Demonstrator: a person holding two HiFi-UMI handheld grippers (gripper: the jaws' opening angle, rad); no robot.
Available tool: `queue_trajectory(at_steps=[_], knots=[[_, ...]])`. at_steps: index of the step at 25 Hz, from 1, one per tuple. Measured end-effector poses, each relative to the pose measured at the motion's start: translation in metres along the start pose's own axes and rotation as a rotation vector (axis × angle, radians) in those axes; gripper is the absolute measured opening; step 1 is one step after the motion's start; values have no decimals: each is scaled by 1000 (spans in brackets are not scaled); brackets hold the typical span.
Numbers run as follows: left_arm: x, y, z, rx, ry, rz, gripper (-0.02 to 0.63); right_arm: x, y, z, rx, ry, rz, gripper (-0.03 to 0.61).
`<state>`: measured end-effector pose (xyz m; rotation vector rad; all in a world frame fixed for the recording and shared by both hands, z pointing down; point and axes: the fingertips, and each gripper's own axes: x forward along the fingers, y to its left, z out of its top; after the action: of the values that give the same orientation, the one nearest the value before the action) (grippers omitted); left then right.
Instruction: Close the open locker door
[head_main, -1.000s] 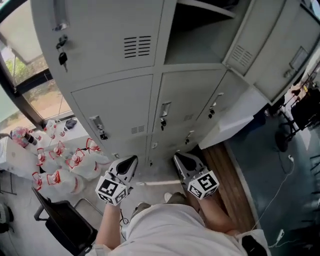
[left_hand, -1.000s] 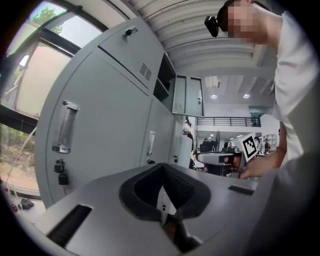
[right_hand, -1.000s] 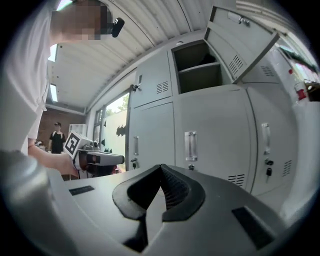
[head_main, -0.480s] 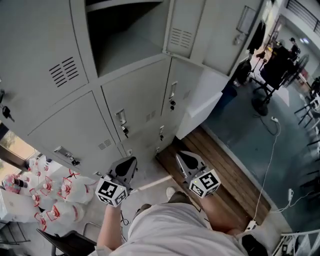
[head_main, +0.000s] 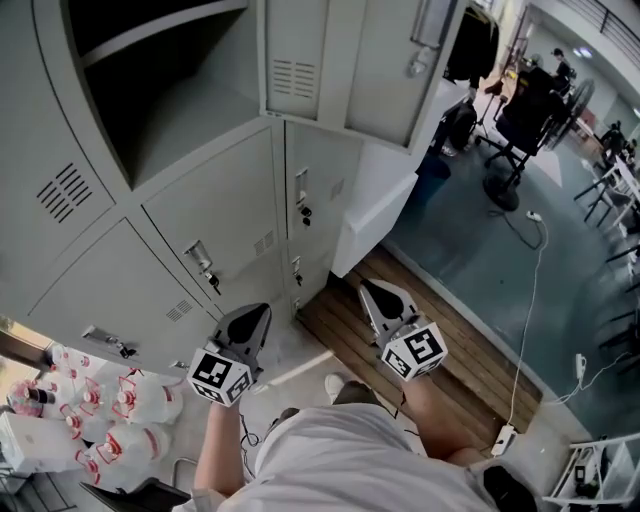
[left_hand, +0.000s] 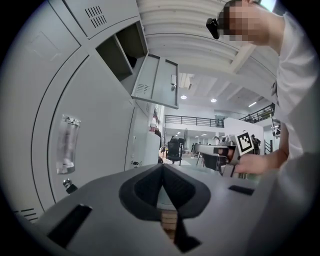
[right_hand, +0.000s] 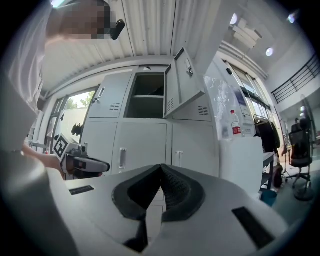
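Note:
The grey locker bank has one upper compartment (head_main: 150, 90) standing open, and its door (head_main: 340, 60) is swung out toward the room. The same open door (left_hand: 155, 80) shows high up in the left gripper view, and in the right gripper view the door (right_hand: 182, 82) hangs right of the dark compartment (right_hand: 145, 97). My left gripper (head_main: 258, 315) and right gripper (head_main: 372, 290) are held low in front of the body, well below the door and apart from it. Both the left gripper (left_hand: 161, 167) and the right gripper (right_hand: 160, 167) have their jaws shut, with nothing between them.
Closed lockers with keys in their locks (head_main: 205, 265) fill the lower rows. Several water jugs (head_main: 120, 410) stand on the floor at the lower left. A white cabinet (head_main: 375, 215) adjoins the lockers above a wooden platform (head_main: 420, 340). Office chairs (head_main: 510, 110) and a floor cable (head_main: 530, 300) lie to the right.
The head view has swung right along the lockers, so the open compartment has slid to the upper left. Both grippers moved with the body and stayed shut.

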<state>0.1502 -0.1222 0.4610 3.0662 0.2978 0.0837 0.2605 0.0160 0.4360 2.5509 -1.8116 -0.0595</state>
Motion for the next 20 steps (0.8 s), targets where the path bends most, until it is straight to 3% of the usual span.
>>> queue_trajectory(at_steps=[9,20], knots=[[38,0,20,32,-8,11,3,14,-52,46,-54,-98,-27,9],[67,3,31,69,-2,48,3,40,-103,114,-88,-252,-35,52]])
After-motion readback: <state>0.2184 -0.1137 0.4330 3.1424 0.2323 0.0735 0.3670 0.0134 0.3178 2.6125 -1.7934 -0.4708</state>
